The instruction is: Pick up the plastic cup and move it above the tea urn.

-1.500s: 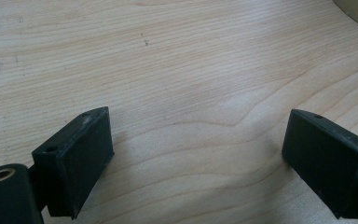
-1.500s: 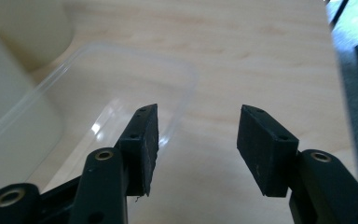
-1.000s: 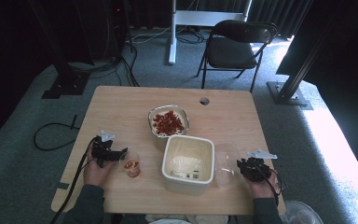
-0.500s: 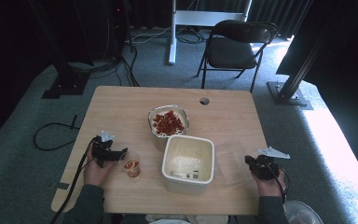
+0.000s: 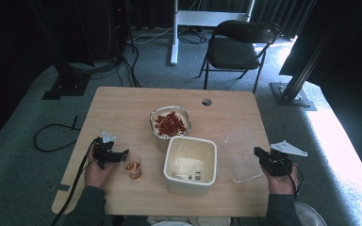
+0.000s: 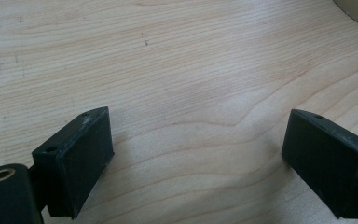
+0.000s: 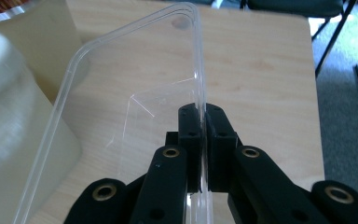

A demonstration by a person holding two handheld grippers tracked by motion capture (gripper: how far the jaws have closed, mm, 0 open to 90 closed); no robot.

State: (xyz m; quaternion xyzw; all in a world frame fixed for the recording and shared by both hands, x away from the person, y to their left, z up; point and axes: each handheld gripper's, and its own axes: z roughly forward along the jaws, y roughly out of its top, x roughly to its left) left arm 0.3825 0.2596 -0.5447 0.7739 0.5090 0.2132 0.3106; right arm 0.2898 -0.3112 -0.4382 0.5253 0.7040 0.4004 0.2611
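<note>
Fingers [image 7: 216, 135] pinch clear lid [image 7: 121, 93] rim, probably lifted.

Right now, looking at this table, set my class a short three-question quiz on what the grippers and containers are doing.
1. True or false: the right gripper is shut on the rim of the clear plastic lid.
2. What lies between the open jaws of the left gripper? A) the small cup B) bare table C) the lid
3. Which container holds the red food: the glass bowl or the white square container?

Key: 1 true. 2 B, only the wooden table; the small cup stands beside that gripper. 3 the glass bowl.
</note>
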